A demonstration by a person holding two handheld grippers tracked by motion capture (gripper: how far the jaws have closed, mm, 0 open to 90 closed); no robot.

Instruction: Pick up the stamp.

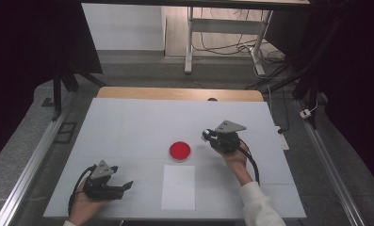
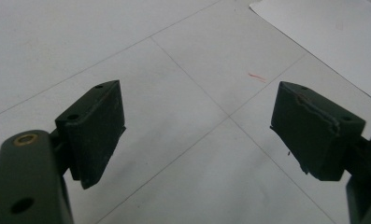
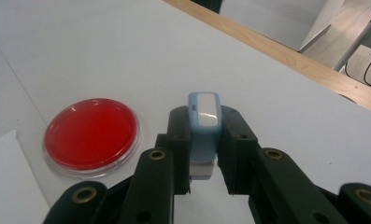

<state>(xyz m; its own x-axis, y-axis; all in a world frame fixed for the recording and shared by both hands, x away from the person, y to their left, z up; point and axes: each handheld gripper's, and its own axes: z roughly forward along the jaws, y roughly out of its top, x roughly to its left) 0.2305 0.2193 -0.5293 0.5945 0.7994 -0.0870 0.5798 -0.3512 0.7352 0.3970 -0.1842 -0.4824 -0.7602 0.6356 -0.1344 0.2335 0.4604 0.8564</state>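
Pale-blue rounded plastic block point(image 3: 204, 133) clamped in right hand-held gripper point(image 3: 205, 154); left hand-held gripper point(image 2: 197, 128) apart.

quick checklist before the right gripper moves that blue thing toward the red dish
1. Grip: right gripper is shut on the small blue-and-white object, held between both pads: ok.
2. Object seated straight: it stands upright in the jaws: ok.
3. Red dish lies flat on the table, uncovered: ok.
4. Path to the dish: nothing lies between: ok.
5. Left gripper is open, holding nothing, off to the side: ok.
6. White paper sheet lies apart from the dish: ok.
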